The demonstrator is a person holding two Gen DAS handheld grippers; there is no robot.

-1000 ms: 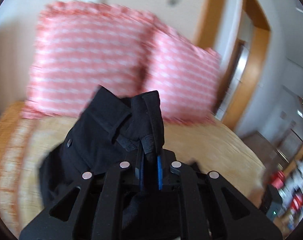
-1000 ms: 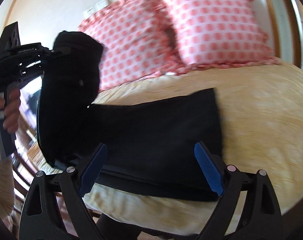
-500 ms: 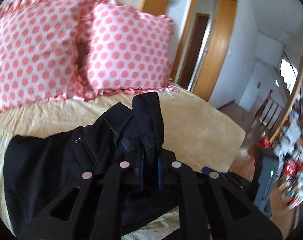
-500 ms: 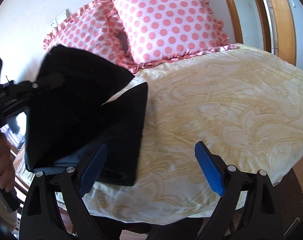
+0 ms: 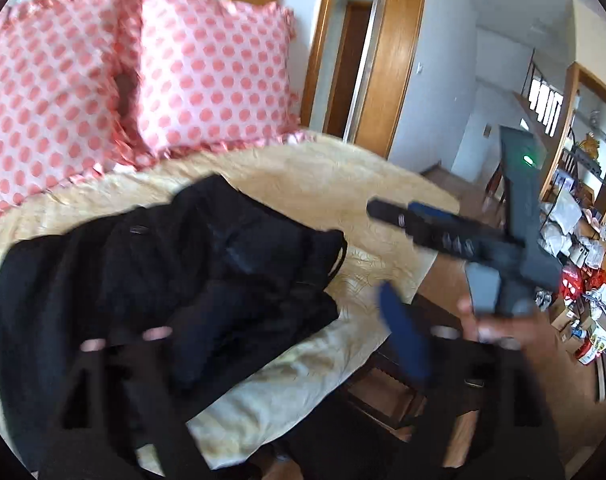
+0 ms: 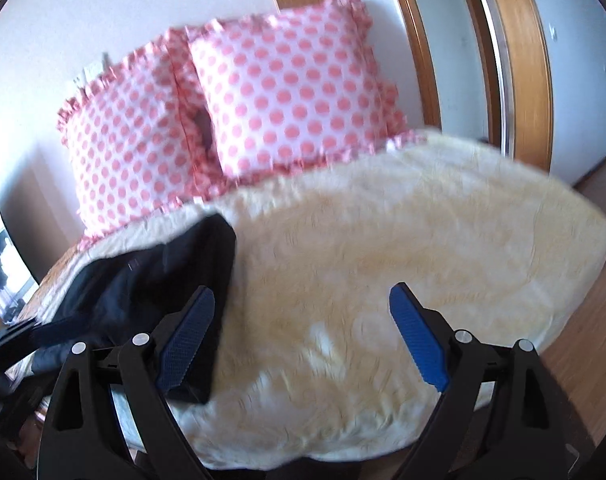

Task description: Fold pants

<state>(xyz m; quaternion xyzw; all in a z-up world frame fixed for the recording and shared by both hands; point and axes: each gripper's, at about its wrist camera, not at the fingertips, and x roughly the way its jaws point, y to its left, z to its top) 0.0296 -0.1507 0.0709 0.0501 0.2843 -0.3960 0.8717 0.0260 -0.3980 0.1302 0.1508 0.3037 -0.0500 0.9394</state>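
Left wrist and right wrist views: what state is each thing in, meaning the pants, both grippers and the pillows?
Pants: bunched in a rough fold, lying on the bed near its edge.
Left gripper: fingers apart, blurred, at the pants but not clamping them.
Right gripper: fingers open, holding nothing, over the bed.
Pillows: two, propped upright at the head of the bed.

Two polka-dot pillows (image 6: 239, 120) lean against the wall on a cream bedspread (image 6: 423, 248)
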